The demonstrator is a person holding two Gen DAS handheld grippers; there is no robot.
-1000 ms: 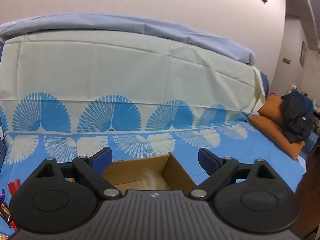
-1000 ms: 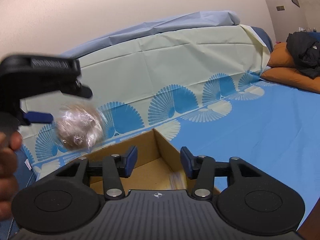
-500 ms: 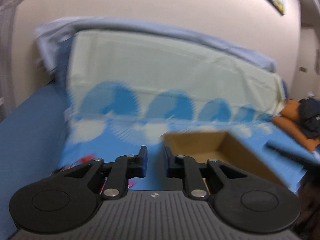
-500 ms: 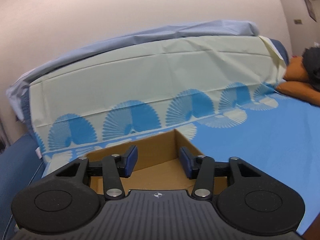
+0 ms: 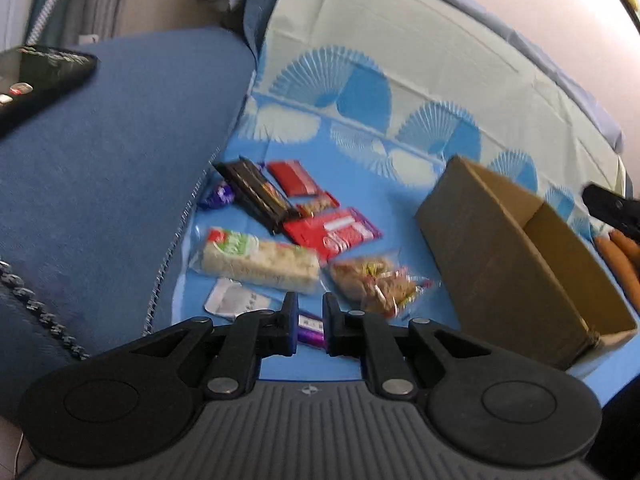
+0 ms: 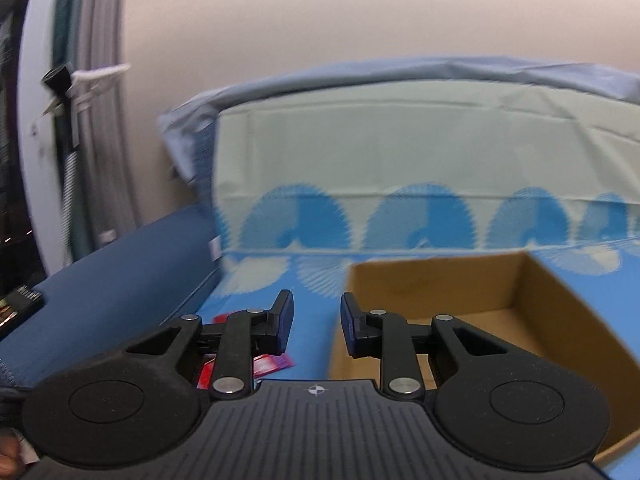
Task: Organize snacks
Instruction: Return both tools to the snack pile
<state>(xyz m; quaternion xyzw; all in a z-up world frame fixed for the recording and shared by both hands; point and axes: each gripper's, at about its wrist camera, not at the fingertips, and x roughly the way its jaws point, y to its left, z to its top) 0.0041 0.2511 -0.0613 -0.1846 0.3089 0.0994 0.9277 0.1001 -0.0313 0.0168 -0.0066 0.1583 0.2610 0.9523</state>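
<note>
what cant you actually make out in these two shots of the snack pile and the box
- Purple packet, left wrist view: mostly hidden behind the left tongs.
- Cardboard box floor, right wrist view: partly covered by the right tongs.
- Red wrappers, right wrist view: mostly hidden behind the tongs' linkage.
- Wrapper print on the snack pile, left wrist view: blurred, unreadable.

A blue cloth (image 5: 360, 184) with pale fan shapes covers the seat and runs up the backrest at the top of the frame. On it, centre left, lies a loose cluster of snacks: a long pale cracker pack (image 5: 256, 260), a red wrapper (image 5: 332, 232) just above it, a dark chocolate bar (image 5: 256, 190), a small red packet (image 5: 292, 178), a clear bag of mixed snacks (image 5: 372, 278) and a silver sachet (image 5: 234, 300). An open cardboard box (image 5: 500, 252) sits at the right, apart from them.
</note>
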